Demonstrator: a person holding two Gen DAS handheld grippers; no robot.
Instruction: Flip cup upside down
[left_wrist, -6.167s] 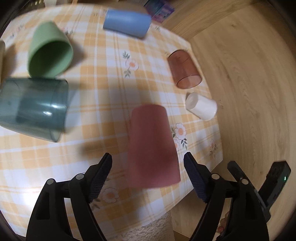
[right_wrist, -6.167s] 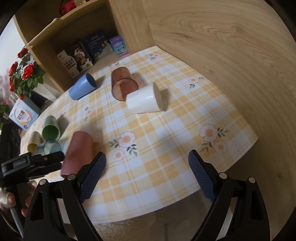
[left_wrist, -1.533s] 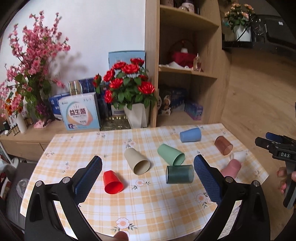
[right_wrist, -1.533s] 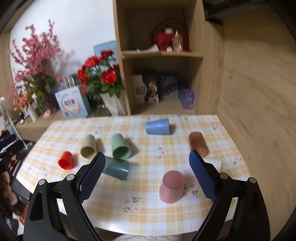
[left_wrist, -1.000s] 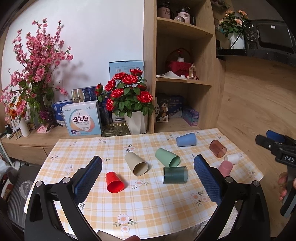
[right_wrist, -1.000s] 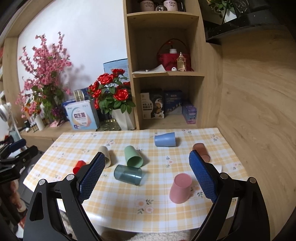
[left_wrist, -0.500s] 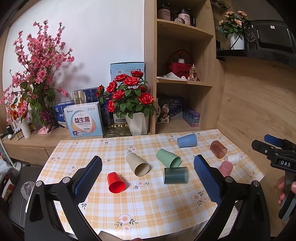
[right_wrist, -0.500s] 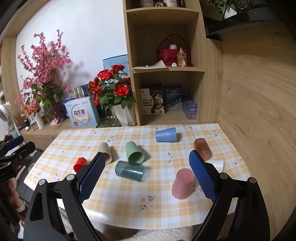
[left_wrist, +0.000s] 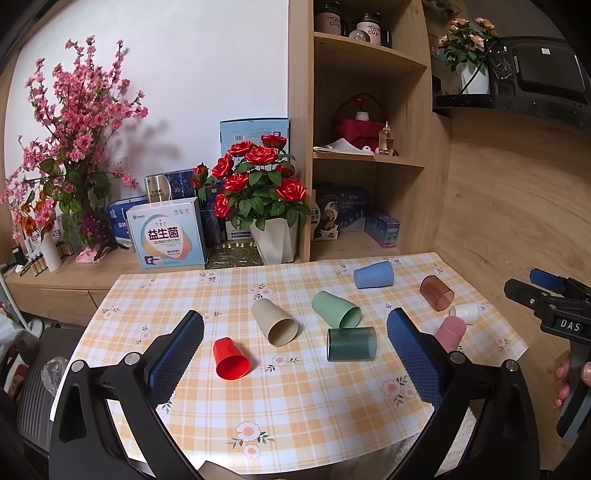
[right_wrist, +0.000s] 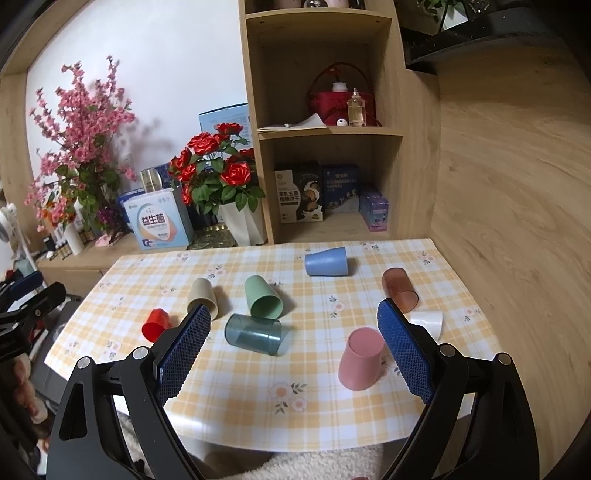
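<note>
While both grippers hang back from the table (right_wrist: 258, 413), the pink cup (right_wrist: 361, 363) stands mouth-down near the front right corner, just in front of the white cup (right_wrist: 426, 322). Left gripper (left_wrist: 295, 354): jaws wide, holding nothing. Right gripper (right_wrist: 293, 349): jaws wide, holding nothing. Red (left_wrist: 230, 359), beige (left_wrist: 274, 322), green (left_wrist: 335, 308), teal (left_wrist: 351, 344), blue (left_wrist: 373, 274) and brown (left_wrist: 436, 292) cups lie on their sides.

We see eight cups on the table (right_wrist: 258, 413): upside-down cup (right_wrist: 361, 364) stands near front right corner, small cup (right_wrist: 428, 322) on its side just behind/right of it. Clear cup (right_wrist: 254, 333) lies mid-table w/ two cups (right_wrist: 263, 297) (right_wrist: 202, 295) on their sides behind it, another (right_wrist: 156, 325) at far left. Shelf unit (right_wrist: 321, 129) stands behind table, flower pot (right_wrist: 242, 223) to its left.
</note>
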